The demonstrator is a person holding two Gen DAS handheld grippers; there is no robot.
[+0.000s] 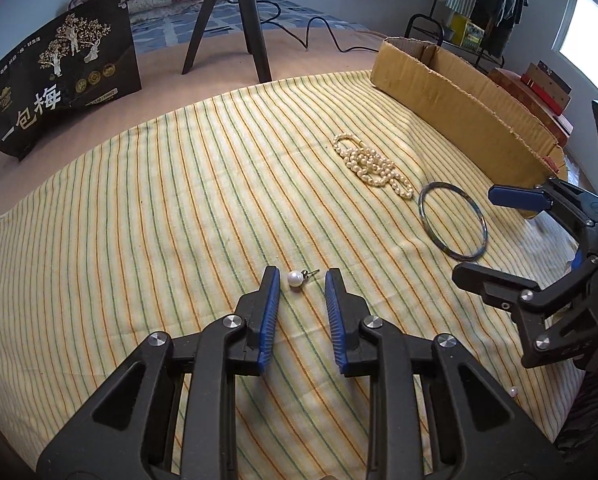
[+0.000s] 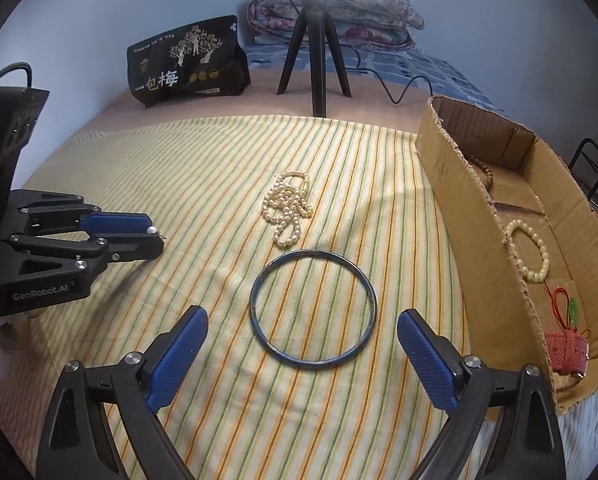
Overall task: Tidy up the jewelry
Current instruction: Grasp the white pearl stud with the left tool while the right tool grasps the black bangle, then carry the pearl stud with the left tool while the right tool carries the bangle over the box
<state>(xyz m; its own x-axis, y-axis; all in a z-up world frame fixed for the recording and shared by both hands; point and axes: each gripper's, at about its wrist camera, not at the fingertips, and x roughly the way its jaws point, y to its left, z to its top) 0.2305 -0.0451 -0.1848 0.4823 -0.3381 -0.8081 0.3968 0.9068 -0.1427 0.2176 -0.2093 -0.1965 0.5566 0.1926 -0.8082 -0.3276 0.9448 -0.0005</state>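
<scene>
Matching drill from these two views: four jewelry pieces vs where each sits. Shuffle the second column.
1 small white pearl stud earring
2 dark blue round bangle
3 heaped cream pearl necklace
4 cream bead bracelet

A inside brown cardboard box
B between fingertips of left hand-held gripper
C just ahead of open right hand-held gripper
D on striped cloth beyond the bangle

Pairs: 1-B, 2-C, 3-D, 4-A
</scene>
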